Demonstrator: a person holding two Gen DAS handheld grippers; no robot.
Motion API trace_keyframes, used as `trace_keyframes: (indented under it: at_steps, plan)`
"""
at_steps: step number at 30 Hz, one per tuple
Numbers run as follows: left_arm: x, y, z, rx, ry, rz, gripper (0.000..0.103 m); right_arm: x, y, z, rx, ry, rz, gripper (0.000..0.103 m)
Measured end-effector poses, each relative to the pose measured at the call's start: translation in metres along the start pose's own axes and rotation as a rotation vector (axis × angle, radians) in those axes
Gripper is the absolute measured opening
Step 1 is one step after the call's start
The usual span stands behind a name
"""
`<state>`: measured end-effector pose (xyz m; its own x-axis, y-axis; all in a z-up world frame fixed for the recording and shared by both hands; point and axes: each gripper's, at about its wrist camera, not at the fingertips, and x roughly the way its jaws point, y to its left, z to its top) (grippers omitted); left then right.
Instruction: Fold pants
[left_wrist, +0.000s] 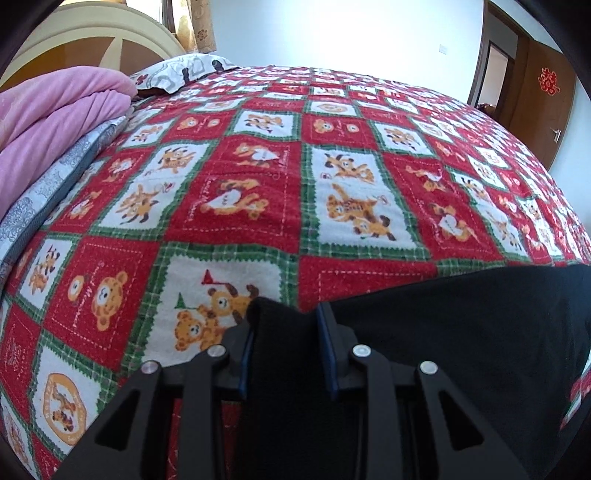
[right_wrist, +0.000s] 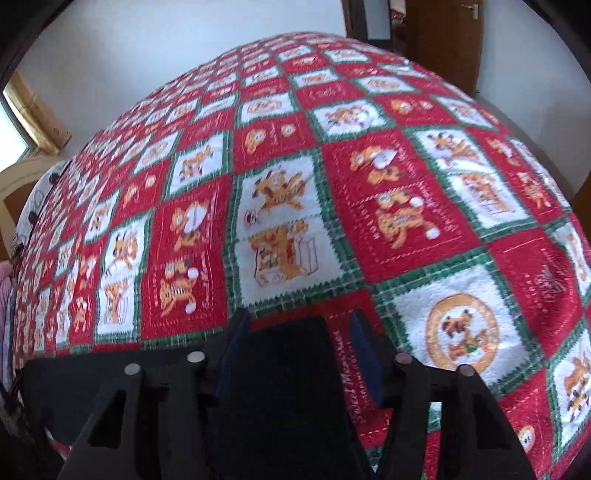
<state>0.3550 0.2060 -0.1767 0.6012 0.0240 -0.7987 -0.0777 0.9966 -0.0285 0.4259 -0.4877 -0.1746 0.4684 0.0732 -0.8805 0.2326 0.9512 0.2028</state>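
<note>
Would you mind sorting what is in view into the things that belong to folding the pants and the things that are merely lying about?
Belongs to the job:
- black pants
- left gripper, closed on a fold of the pants
- right gripper, pants edge between its fingers
- patterned bedspread, the work surface

Just lying about:
- pink blanket
- grey-and-white pillow
- door

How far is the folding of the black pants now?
No finished fold shows. In hand: the left gripper pinches a bunch of the black pants; the right gripper has cloth between its jaws, not clearly pinched. Left: folding them over on the patterned bedspread.
</note>
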Motion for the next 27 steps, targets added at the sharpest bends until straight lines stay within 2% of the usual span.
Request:
trace_keyframes:
  at_steps: [4,6,8,12,16,18,27]
  plan:
    - [0.004,-0.010,0.002,0.044,0.014,0.055,0.034,0.012,-0.004,-0.005,0.006,0.026,0.010,0.045]
    - [0.004,-0.017,0.003,0.073,0.015,0.098,0.035,0.013,-0.005,-0.005,0.019,0.024,-0.004,0.015]
    - [0.005,-0.017,0.003,0.077,0.016,0.099,0.034,0.010,-0.005,-0.006,0.029,0.014,0.031,0.009]
    - [0.002,-0.013,0.003,0.066,0.002,0.069,0.030,0.000,0.004,-0.010,-0.009,-0.009,0.026,0.008]
    - [-0.008,-0.019,0.004,0.095,-0.040,0.069,0.013,-0.028,0.008,-0.015,-0.028,-0.090,0.021,0.008]
    - [-0.019,-0.018,0.006,0.093,-0.084,0.074,0.013,-0.049,0.007,-0.019,-0.038,-0.142,0.031,0.008]
    - [-0.087,0.000,0.000,0.056,-0.247,-0.006,0.012,-0.145,0.002,-0.059,-0.095,-0.337,0.090,0.008]
